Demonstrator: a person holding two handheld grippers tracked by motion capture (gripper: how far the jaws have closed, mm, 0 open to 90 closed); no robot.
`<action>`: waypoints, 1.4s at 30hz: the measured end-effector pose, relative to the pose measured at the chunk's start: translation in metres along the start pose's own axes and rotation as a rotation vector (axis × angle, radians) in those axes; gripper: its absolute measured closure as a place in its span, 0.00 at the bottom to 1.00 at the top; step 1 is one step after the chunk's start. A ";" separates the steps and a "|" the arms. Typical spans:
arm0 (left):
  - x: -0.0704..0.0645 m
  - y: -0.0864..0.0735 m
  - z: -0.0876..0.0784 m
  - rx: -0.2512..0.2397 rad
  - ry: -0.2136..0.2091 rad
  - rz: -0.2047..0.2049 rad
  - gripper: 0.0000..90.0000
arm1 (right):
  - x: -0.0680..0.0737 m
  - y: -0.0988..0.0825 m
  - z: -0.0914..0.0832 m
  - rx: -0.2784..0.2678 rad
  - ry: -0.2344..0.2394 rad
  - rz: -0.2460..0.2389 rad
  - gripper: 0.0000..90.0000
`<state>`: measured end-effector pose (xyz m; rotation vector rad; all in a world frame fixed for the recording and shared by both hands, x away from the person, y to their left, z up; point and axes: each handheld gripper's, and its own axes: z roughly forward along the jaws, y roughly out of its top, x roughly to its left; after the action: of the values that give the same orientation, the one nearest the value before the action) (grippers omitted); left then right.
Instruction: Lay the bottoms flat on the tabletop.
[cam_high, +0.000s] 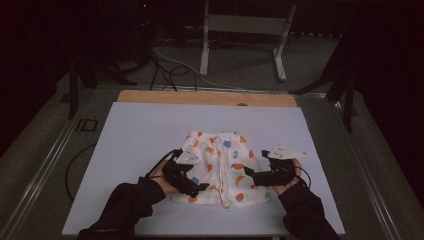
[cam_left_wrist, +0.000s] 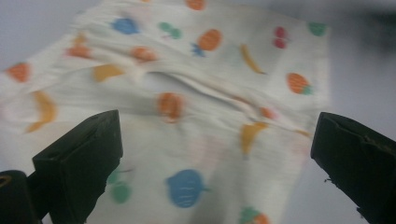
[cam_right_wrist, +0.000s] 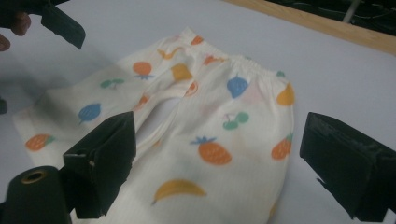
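Note:
A small pair of white shorts printed with coloured fruit lies flat on the white mat, waistband toward the far side. My left gripper hovers over the shorts' near left leg. Its jaws stand wide apart, with nothing between them but the cloth below. My right gripper is at the near right leg, jaws also spread, and the shorts lie under them untouched. The left gripper also appears at the top left of the right gripper view.
The mat covers a wooden table whose far edge shows bare. Beyond it stand a metal frame and loose cables on the floor. Metal rails run along both sides of the table.

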<state>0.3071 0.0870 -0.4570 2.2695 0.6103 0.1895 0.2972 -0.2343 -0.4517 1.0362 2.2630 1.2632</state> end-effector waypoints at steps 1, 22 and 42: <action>0.009 0.000 -0.002 -0.006 0.028 -0.020 0.03 | -0.004 0.004 0.005 -0.006 -0.014 0.002 0.12; 0.084 -0.001 0.018 -0.018 0.148 -0.187 0.06 | -0.048 0.035 0.075 0.064 -0.042 0.110 0.19; 0.149 0.007 0.074 0.033 0.251 -0.333 0.42 | -0.090 0.032 0.147 0.210 -0.070 0.203 0.63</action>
<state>0.4633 0.1071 -0.5112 2.1524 1.1181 0.3031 0.4601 -0.2039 -0.5093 1.3927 2.3210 1.0595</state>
